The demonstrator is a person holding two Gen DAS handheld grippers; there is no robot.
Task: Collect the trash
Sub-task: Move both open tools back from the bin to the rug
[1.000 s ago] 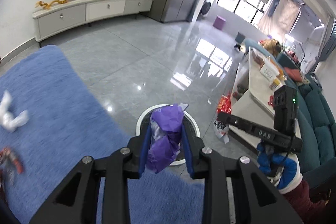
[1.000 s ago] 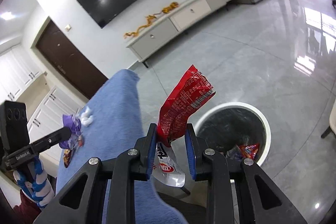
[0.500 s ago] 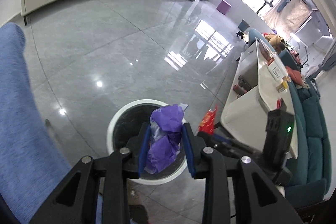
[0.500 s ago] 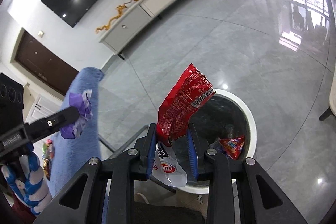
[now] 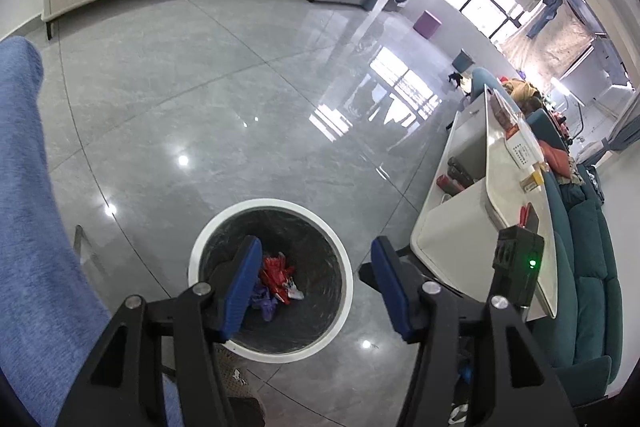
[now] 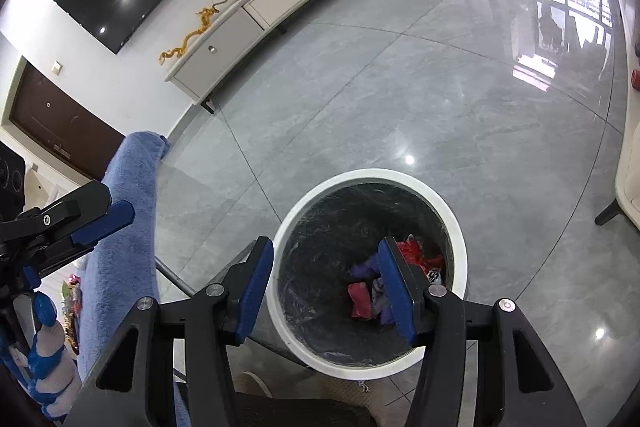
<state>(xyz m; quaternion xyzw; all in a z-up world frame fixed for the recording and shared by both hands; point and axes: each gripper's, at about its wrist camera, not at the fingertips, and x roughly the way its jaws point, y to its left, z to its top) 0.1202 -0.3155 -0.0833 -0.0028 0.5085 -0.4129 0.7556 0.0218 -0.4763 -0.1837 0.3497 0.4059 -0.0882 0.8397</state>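
Both claws – left (image 5: 316, 283), right (image 6: 326, 283) – have just sprung apart, empty; their wrappers (image 5: 276, 277) now lie in the bin (image 5: 340, 259) – drop done.

The floor (image 5: 240, 99) is showing as glossy grey stone-look tile, mirroring lamps and window light. The bin (image 6: 372, 179) is presenting a smooth white plastic rim around a shiny, crinkled black film liner (image 6: 328, 251). Inside it, the wrappers (image 5: 276, 273) are gleaming like red and purple foil or plastic. On the left, the blue cloth (image 5: 28, 207) is looking soft, fuzzy and matt. The left gripper (image 5: 316, 279) and right gripper (image 6: 326, 279) are showing matt black plastic arms, smooth blue pads and bright metal screw heads.
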